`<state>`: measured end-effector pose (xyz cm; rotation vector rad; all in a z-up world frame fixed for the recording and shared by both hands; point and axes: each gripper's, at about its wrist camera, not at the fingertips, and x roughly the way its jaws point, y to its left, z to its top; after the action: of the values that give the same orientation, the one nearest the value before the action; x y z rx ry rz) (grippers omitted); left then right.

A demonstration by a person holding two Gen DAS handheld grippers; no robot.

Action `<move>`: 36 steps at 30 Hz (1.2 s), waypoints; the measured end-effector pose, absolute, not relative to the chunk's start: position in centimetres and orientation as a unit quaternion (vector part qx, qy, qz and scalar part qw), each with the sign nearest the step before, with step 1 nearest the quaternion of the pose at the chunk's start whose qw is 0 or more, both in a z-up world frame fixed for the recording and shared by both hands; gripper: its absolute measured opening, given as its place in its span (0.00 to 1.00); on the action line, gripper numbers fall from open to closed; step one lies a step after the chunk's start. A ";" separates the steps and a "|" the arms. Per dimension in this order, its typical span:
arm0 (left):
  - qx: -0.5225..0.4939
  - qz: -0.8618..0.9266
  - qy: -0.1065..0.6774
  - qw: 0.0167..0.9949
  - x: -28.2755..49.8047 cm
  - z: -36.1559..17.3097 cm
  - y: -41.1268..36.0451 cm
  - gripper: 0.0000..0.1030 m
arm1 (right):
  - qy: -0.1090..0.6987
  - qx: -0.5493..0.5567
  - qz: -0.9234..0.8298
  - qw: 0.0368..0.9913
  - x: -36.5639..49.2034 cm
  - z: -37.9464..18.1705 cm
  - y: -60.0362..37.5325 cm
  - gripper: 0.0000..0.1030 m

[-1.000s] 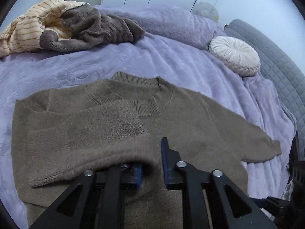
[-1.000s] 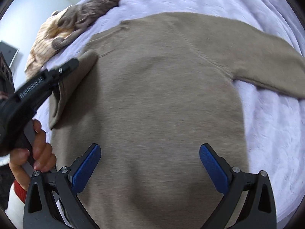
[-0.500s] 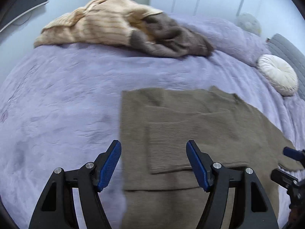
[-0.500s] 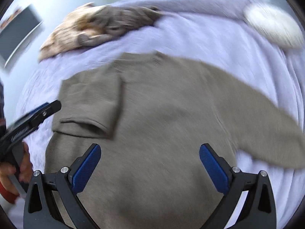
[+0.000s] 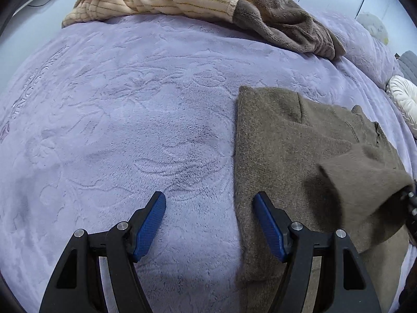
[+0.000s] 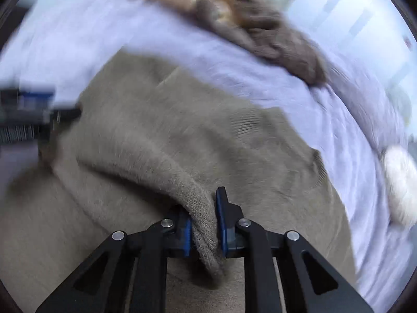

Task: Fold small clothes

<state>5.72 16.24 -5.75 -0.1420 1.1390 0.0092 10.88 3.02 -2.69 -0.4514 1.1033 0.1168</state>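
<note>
A brown knit sweater (image 5: 289, 154) lies flat on the lilac bedspread (image 5: 117, 130), its left sleeve folded in over the body. My left gripper (image 5: 209, 224) is open and empty, low over the bedspread at the sweater's left edge. My right gripper (image 6: 203, 224) is shut on the sweater's right sleeve (image 6: 182, 182) and holds it lifted over the sweater body (image 6: 247, 151). That raised sleeve also shows in the left wrist view (image 5: 365, 182). The right wrist view is blurred by motion.
A pile of cream striped and brown fleece clothes (image 5: 198, 2) lies at the far side of the bed. A round white cushion (image 5: 402, 99) sits at the right edge. The left gripper (image 6: 26, 112) appears blurred at the left of the right wrist view.
My left gripper let go of the left sleeve, opened and drew back to the left. My right gripper closed on the right sleeve and carries it over the sweater body.
</note>
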 end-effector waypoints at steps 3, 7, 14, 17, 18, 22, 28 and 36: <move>-0.070 -0.006 0.542 0.837 6.7 -5.4 16.1 0.69 | 0.491 -0.026 0.013 0.871 10.8 0.5 -3.9 0.16; -0.083 -0.028 0.542 0.836 8.4 -4.9 15.4 0.69 | 0.501 0.191 -0.063 0.842 8.9 -1.0 -13.9 0.27; -0.082 -0.041 0.556 0.826 11.1 -5.8 12.9 0.43 | 0.501 0.311 -0.078 0.804 5.3 -3.0 -19.0 0.67; -0.099 -0.055 0.559 0.821 11.4 -5.3 12.7 0.13 | 0.501 0.355 -0.103 0.783 6.3 -4.1 -20.5 0.67; -0.098 -0.056 0.556 0.824 11.4 -5.1 12.7 0.10 | 0.499 0.377 -0.111 0.772 6.1 -4.6 -21.2 0.59; -0.080 -0.065 0.547 0.830 11.6 -4.7 13.7 0.10 | 0.490 0.419 -0.087 0.760 7.3 -4.2 -21.9 0.08; -0.109 -0.079 0.550 0.824 12.0 -5.7 15.6 0.10 | 0.499 0.351 -0.086 0.788 8.1 -3.6 -21.5 0.08; -0.085 -0.071 0.545 0.831 10.2 -3.4 15.2 0.11 | 0.498 0.403 -0.108 0.760 3.7 -5.5 -22.5 0.38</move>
<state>10.23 15.25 -3.39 -0.1812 1.1562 -0.1508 3.74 -22.45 -5.46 0.8784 1.0845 -0.2355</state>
